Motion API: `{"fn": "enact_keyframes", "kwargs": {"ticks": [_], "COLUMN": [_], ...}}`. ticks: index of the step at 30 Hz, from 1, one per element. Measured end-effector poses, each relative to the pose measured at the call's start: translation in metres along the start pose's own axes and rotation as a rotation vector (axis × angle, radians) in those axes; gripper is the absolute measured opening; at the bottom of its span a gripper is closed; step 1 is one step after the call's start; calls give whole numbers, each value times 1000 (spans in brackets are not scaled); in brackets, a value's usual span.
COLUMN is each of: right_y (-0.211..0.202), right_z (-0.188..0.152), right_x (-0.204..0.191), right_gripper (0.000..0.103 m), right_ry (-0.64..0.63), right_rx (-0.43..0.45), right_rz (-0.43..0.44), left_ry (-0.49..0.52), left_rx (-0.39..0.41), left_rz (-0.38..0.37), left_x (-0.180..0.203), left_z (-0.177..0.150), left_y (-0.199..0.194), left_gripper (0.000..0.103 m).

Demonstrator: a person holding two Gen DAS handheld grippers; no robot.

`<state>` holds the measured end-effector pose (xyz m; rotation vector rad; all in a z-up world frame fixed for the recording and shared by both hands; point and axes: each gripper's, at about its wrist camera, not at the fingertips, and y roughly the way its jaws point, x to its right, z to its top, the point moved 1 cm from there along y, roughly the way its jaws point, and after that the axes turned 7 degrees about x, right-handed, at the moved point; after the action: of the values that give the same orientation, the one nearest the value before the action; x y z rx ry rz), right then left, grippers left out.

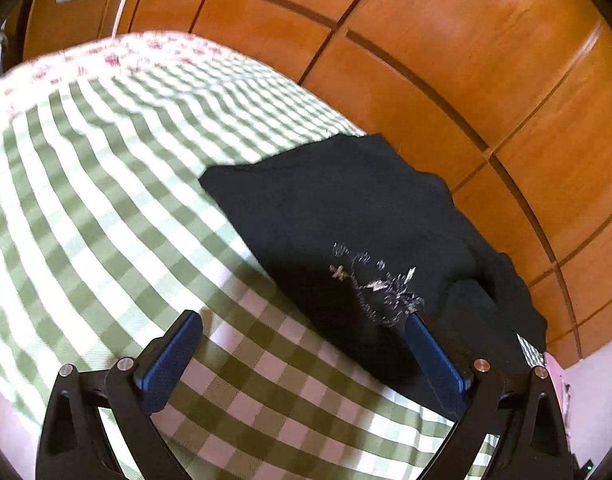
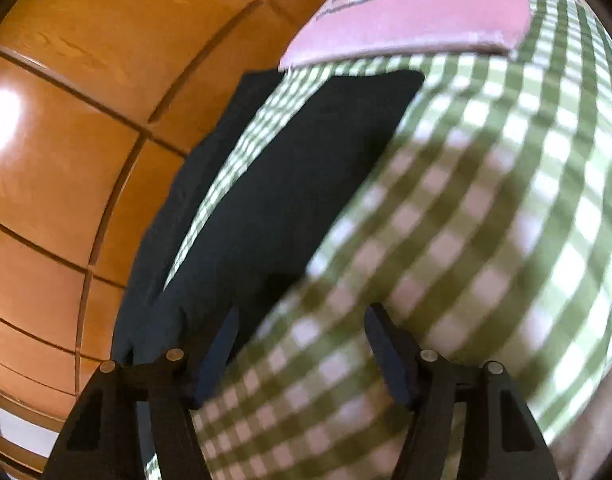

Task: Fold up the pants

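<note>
The dark pants (image 1: pixel 346 232) are spread on the checked bedcover (image 1: pixel 106 184), centre-right of the left view. The left gripper (image 1: pixel 302 344) and right gripper (image 2: pixel 302 344) are held open, empty. An edge should be pinched squarely, bedcover excluded.

Pants (image 1: pixel 346 216) on the bedspread (image 1: pixel 106 200), along its floor-side (image 1: pixel 466 60) edge.

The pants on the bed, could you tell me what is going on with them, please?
A person holds a gripper in each hand over dark pants spread on a green checked bedsheet, near the bed's edge. The left gripper is wide open, one finger at the fabric by a silver print. The right gripper is open at the pants' edge, gripping nothing. No fold has been started yet.
</note>
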<state>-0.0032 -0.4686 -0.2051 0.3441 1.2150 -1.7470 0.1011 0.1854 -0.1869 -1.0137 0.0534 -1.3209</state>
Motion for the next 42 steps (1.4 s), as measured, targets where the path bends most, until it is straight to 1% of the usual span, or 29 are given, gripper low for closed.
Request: {"fn": "enact_keyframes", "kwargs": {"ticks": [1,3,4,7,9,10,11,12,13,14,15,17,18,20,22,24,25,26,27,28,29,30,32,34,37,40,42], "right_y": [2,9,13,24,30,35,40,45,49,52,53,56,57,57,56,56,56,56,56,56,55,55,55,54,49,38,29], "right_z": [4,10,14,23,27,32,35,37,39,42,43,46,46,46,45,44,44,44,45,45,45,45,45,46,48,49,51], "right_x": [1,4,5,4,1,0,-1,0,1,6,11,20,22,20,16,17,17,17,16,16,16,15,12,9,3,-1,-3], "right_gripper": [67,66,66,65,64,58,49,37,31,22,17,11,10,10,10,9,8,8,7,7,7,7,7,7,8,7,7], "right_ry": [-8,-10,-5,-22,-36,-42,-49,-51,-46,-29,-1,51,54,30,2,-3,-5,-6,-7,-10,-15,-21,-33,-49,-80,-96,-92], "right_rx": [13,33,39,71,78,81,80,80,81,85,91,100,100,101,99,97,96,94,94,94,93,92,89,85,90,104,111], "right_rz": [-1,7,11,16,21,28,33,33,33,38,53,99,111,123,112,105,105,105,105,103,100,94,79,60,31,35,52], "left_ry": [-8,-19,-17,-18,-26,-27,-24,-19,-17,-14,-15,-25,-32,-55,-74,-79,-80,-83,-95,-111,-154,-168,-166,-134,-91,-41,-24], "left_rx": [-10,15,28,25,27,30,30,32,34,33,35,46,50,59,62,56,47,27,10,0,-16,-20,-17,9,93,155,178], "left_rz": [-8,-28,-46,-109,-133,-139,-136,-131,-132,-131,-130,-127,-124,-113,-113,-105,-98,-80,-55,-59,-97,-115,-135,-135,-158,-186,-206], "left_x": [-1,-2,0,3,5,6,8,10,13,15,16,16,15,16,16,16,16,14,9,5,-2,-5,-7,-5,7,21,26], "left_z": [-2,-4,-4,-5,-6,-4,-5,-5,-2,-2,-1,1,2,6,10,15,17,20,22,22,22,23,24,26,39,46,47], "left_y": [3,4,4,9,13,16,18,20,23,26,28,31,32,37,43,48,53,58,64,63,64,64,59,48,23,-5,-19], "left_gripper": [101,101,101,101,101,101,101,101,101,101,101,101,101,101,99,86,65,40,27,16,15,14,12,12,11,11,11]}}
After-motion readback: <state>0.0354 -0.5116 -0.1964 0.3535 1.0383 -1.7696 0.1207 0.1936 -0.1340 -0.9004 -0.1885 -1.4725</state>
